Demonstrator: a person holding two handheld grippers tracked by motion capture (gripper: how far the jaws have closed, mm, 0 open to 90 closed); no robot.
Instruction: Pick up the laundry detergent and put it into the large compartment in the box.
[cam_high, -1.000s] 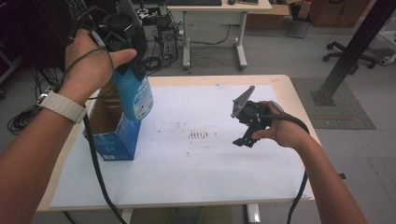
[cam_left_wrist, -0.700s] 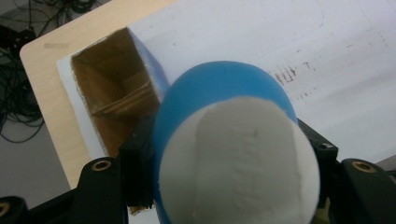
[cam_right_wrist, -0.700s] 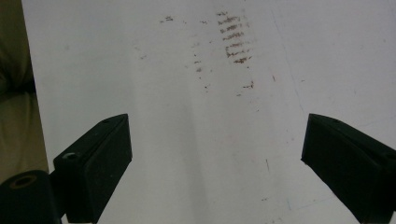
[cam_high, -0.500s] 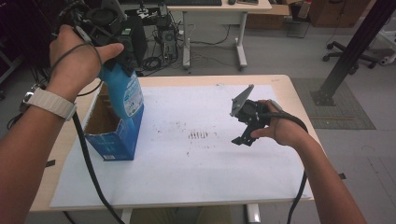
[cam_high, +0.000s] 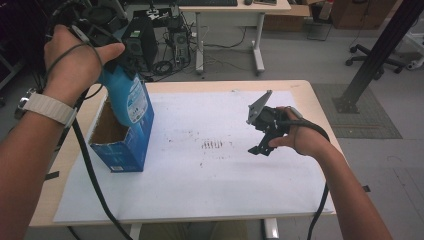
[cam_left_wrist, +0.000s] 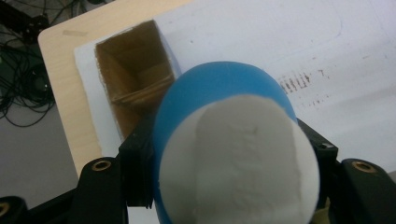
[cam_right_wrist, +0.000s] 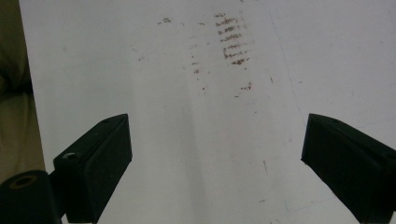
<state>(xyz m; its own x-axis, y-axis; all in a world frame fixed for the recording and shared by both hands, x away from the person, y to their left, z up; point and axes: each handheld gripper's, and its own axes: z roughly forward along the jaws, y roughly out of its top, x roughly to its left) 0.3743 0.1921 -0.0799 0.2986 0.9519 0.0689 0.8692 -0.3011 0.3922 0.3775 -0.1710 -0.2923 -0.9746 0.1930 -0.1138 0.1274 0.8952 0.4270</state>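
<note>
One blue bottle (cam_high: 127, 97) hangs at upper left, clamped in the left claw (cam_high: 117, 65), above the open blue carton (cam_high: 117, 145). Judged best: lift straight, clear the rim. Right claw (cam_high: 260, 145) hovers wide open, empty, at right. White sheet (cam_high: 200, 190) covers the worktop (cam_high: 310, 95); desks (cam_high: 235, 10) and cables lie beyond.

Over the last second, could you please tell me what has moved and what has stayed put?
The left tongs, shut on the blue bottle, have lifted it slightly and carried it toward the table's far left corner, so it now hangs above the open blue box rather than reaching down beside it. Nothing was taken or let go. The right tongs stayed open above the white paper, and the box kept its place.
</note>
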